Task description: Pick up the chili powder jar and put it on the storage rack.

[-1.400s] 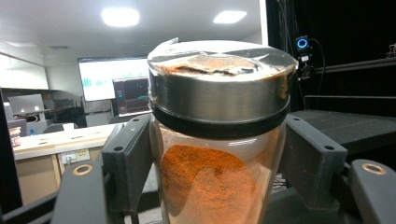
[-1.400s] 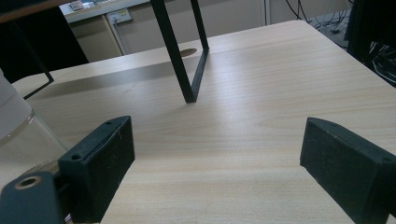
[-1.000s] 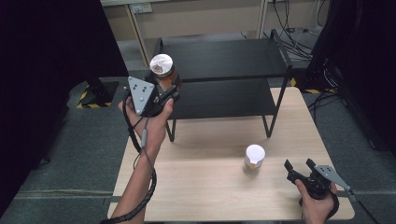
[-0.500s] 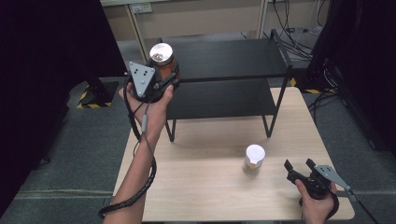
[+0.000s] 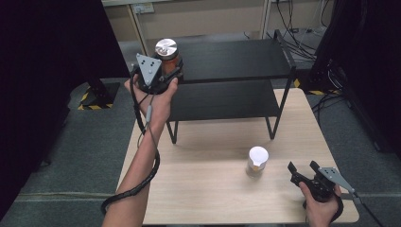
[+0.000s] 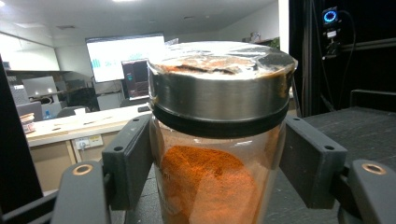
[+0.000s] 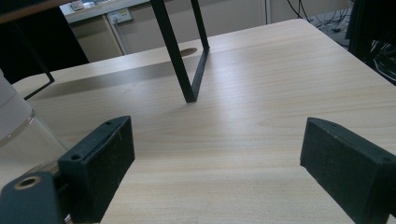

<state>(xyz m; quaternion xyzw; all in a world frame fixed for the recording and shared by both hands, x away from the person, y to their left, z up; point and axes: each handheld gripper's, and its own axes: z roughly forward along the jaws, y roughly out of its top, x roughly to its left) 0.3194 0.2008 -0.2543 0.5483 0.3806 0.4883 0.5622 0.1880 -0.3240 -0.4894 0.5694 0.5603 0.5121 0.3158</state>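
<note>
Reaching forward with arm outstretched, the left hand-held gripper (image 5: 165,71) clamps a spice jar (image 5: 167,53) upright over the shelf's (image 5: 227,56) left end; the right hand-held gripper (image 5: 303,169) rests wide on the worktop (image 5: 208,189).

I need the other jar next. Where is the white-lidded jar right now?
In the high view the white-lidded jar stands on the wooden table, right of centre, in front of the black shelf rack, just left of the right gripper.
</note>
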